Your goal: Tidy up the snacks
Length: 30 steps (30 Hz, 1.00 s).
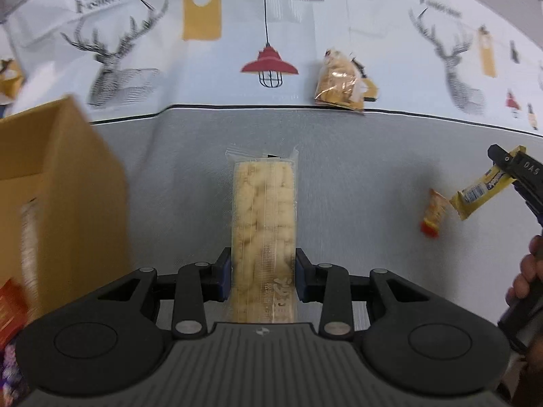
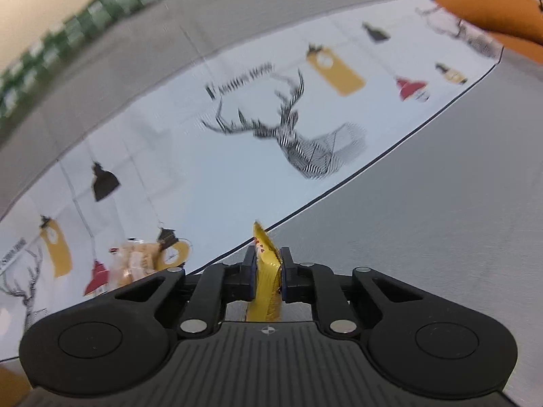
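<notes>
Since both packs look headed for the cardboard box (image 1: 51, 176), the left tongs (image 1: 264, 276) clamp the clear cracker pack (image 1: 263, 224) lengthwise while the right tongs (image 2: 268, 273) pinch a yellow wrapper (image 2: 266, 271) off the desk (image 1: 356, 176)

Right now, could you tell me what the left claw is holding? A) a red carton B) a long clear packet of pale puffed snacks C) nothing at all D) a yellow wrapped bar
B: the left claw is shut on the long clear packet of pale puffed snacks, while the yellow wrapped bar sits in the right claw.
</notes>
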Each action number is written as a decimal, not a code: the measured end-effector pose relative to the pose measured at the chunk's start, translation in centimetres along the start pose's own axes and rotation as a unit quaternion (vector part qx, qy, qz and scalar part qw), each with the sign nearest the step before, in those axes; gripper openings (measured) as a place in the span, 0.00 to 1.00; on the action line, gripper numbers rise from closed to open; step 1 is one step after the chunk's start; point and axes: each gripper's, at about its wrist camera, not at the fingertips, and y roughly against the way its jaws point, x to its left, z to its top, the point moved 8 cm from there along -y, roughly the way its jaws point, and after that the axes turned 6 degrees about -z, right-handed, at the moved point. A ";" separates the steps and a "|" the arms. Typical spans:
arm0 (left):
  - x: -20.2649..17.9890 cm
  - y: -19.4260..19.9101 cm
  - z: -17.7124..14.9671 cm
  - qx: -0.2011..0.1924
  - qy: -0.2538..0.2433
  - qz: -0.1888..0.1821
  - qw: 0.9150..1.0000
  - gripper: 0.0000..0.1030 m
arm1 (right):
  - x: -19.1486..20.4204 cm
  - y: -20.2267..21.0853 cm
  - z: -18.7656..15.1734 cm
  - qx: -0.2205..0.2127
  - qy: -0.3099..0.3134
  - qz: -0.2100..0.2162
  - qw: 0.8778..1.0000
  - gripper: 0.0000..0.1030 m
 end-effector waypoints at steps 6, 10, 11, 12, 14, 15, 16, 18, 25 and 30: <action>0.6 7.9 -3.0 -0.038 -0.002 -0.012 0.999 0.38 | -1.1 6.4 1.5 -0.044 0.014 0.019 0.999 0.12; 1.1 13.4 -5.1 -0.071 -0.006 -0.019 0.997 0.38 | 0.4 13.7 3.1 -0.069 0.040 0.057 0.995 0.12; 1.3 14.9 -5.9 -0.079 -0.008 -0.019 0.997 0.38 | 1.0 16.0 3.1 -0.075 0.050 0.072 0.993 0.12; 1.7 16.2 -6.8 -0.088 -0.010 -0.016 0.996 0.38 | 1.6 18.2 2.8 -0.079 0.061 0.086 0.991 0.12; 2.5 18.6 -8.5 -0.102 -0.010 -0.010 0.995 0.38 | 2.8 22.4 1.7 -0.084 0.086 0.111 0.987 0.12; 3.0 19.6 -9.5 -0.107 -0.007 -0.009 0.994 0.38 | 3.6 24.6 0.7 -0.084 0.099 0.124 0.984 0.12; 3.6 20.7 -10.5 -0.112 -0.002 -0.009 0.994 0.38 | 4.2 26.5 -0.2 -0.081 0.110 0.136 0.981 0.12; 5.0 22.8 -12.7 -0.122 0.004 -0.004 0.992 0.38 | 5.4 30.1 -2.7 -0.073 0.133 0.157 0.976 0.12; 9.4 27.4 -20.7 -0.142 0.023 0.024 0.989 0.38 | 9.2 39.2 -11.6 -0.016 0.197 0.221 0.955 0.12; 11.0 29.8 -25.3 -0.170 0.036 0.033 0.984 0.38 | 12.0 43.7 -16.3 0.006 0.251 0.257 0.933 0.12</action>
